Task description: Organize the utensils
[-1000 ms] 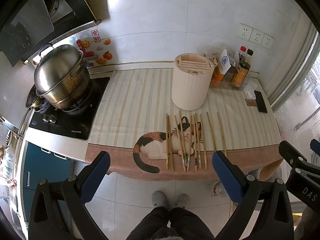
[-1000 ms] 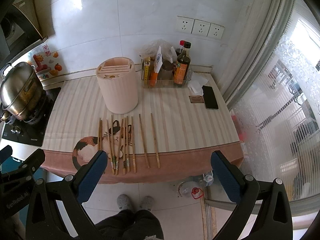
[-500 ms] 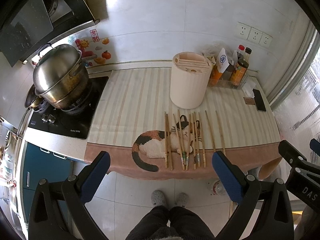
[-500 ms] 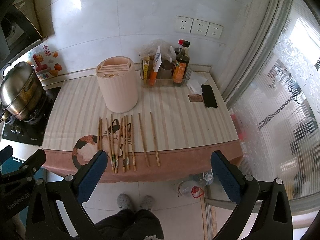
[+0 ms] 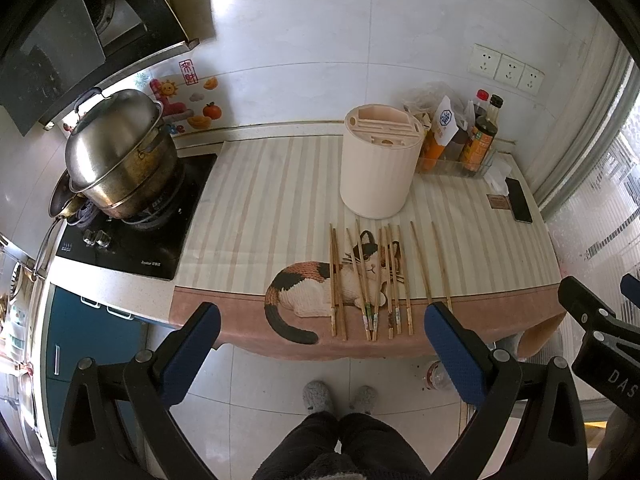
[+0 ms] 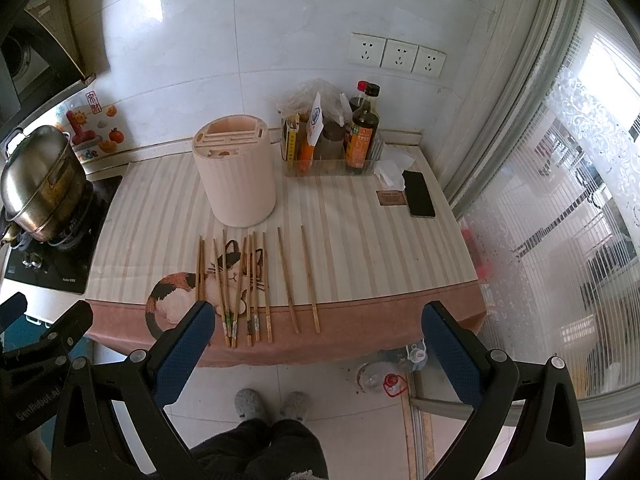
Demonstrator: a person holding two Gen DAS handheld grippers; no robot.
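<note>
while both grippers hover before chopsticks (image 5: 370, 280), left (image 5: 320, 336), right (image 6: 316, 332), jaws wide apart, holding nothing.

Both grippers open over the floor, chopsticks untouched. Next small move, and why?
Probably bring the right gripper forward and down to the two separate wooden chopsticks on the striped mat: nothing is held, and the round beige utensil holder stands right behind them.

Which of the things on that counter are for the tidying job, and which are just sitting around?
For the job: chopsticks, utensil holder.

Just there: steel pot, sauce bottles, phone, tissue, cat mat.
</note>
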